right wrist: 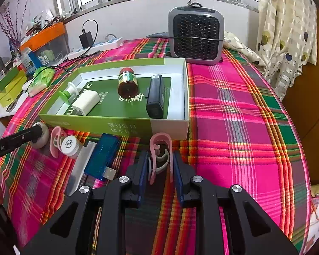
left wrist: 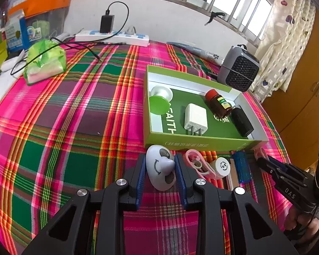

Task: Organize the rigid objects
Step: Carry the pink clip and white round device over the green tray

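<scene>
My left gripper [left wrist: 160,166] is shut on a white egg-shaped toy with a smiley face [left wrist: 159,170], which lies on the plaid cloth just before the green box [left wrist: 202,143]. My right gripper [right wrist: 160,159] is shut on a pink clip [right wrist: 159,148] in front of the same box [right wrist: 95,124]. Inside the box lie a green-and-white cap [left wrist: 159,99], a white charger [left wrist: 195,118], a brown bottle with a red cap [left wrist: 218,103] and a black block [left wrist: 241,120]. Between the grippers lie a second pink clip [left wrist: 193,163], a small white round bottle [left wrist: 222,166] and a blue USB device [left wrist: 242,167].
A grey fan heater [right wrist: 195,36] stands behind the box's right end. A power strip [left wrist: 112,36] with a black adapter and cables runs along the back wall. At the back left lie a green tissue pack [left wrist: 44,61] and stacked boxes. A curtain [right wrist: 287,31] hangs at the right.
</scene>
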`<state>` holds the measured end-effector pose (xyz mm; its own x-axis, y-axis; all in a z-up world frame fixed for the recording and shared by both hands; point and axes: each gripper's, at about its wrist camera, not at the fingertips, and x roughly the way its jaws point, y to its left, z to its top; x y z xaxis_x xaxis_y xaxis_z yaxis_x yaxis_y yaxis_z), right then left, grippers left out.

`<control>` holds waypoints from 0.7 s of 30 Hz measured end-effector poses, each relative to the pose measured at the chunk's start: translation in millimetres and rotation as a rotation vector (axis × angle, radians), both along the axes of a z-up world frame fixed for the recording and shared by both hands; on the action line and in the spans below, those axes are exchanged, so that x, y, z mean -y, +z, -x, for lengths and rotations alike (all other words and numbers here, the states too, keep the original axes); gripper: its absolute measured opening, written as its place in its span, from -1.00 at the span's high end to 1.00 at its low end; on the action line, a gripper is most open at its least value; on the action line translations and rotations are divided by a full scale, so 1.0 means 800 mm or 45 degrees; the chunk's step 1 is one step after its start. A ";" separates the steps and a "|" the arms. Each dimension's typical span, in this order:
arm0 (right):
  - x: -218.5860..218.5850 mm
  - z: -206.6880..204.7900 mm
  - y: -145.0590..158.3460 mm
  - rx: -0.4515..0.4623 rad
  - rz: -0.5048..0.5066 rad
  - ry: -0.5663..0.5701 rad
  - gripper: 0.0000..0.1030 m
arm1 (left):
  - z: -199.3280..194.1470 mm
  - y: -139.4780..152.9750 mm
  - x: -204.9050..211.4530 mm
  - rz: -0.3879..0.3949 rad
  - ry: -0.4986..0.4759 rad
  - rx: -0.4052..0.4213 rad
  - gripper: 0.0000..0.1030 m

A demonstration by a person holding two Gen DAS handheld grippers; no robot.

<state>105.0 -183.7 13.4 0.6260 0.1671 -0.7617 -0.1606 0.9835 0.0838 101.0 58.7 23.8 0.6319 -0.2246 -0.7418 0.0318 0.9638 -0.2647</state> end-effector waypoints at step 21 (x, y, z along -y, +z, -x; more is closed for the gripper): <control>-0.012 -0.011 0.041 0.083 -0.020 0.062 0.53 | -0.010 0.046 0.009 0.003 -0.057 0.096 0.50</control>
